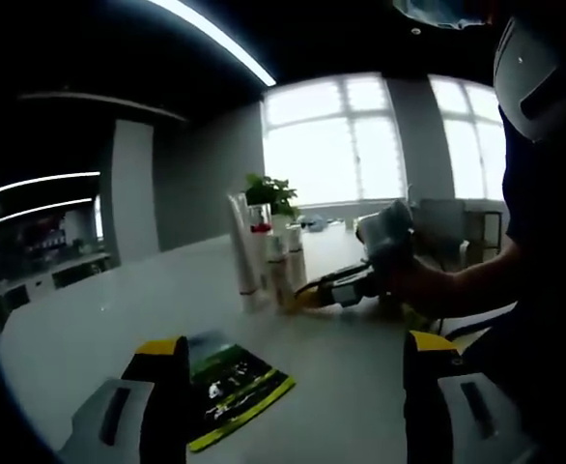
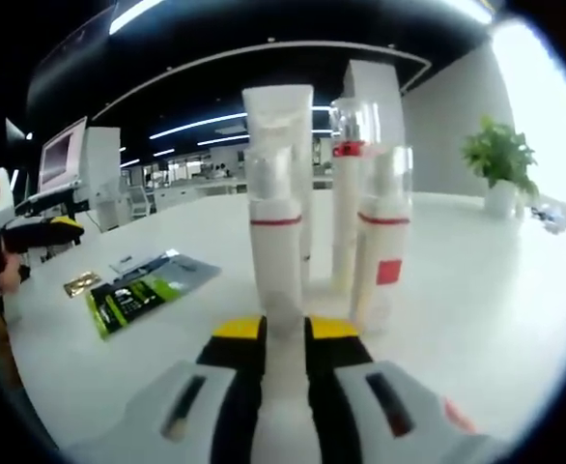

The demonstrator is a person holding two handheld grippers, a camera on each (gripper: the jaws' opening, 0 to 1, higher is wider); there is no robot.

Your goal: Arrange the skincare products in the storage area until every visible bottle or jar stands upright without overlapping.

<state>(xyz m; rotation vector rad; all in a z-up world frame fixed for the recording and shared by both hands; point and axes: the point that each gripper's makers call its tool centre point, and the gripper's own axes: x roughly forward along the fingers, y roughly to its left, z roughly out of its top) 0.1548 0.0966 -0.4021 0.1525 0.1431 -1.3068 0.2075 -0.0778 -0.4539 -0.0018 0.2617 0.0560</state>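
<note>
Your right gripper (image 2: pixel 285 333) had its fingers drawn nearly together on the base of a white bottle with a red band (image 2: pixel 277 253), which stood upright on the worktop (image 2: pixel 476 300). The contact itself sat low in the right gripper view and the bottle's foot was hidden between the fingers. Just beside it stood a second bottle with a red label (image 2: pixel 381 253); behind these rose a tall white tube (image 2: pixel 285 126) and a clear-capped bottle with a red collar (image 2: pixel 351 184). How closely the rear pair touched could not be made out.

Your left gripper (image 1: pixel 293 387) held its fingers wide apart with nothing between them, above the worktop (image 1: pixel 128 300). A dark leaflet with a green edge (image 1: pixel 230 382) lay near its left finger; its print was illegible. In that view the right gripper (image 1: pixel 346 287) appeared from the side, reaching in at the cluster of bottles (image 1: pixel 264 261), your hand (image 1: pixel 409 280) dark against the windows. A potted plant (image 1: pixel 271 193) stood beyond.

The right gripper view also showed the leaflet (image 2: pixel 143 290), a small gold packet (image 2: pixel 80 283), and a monitor (image 2: pixel 63 155) farther back.
</note>
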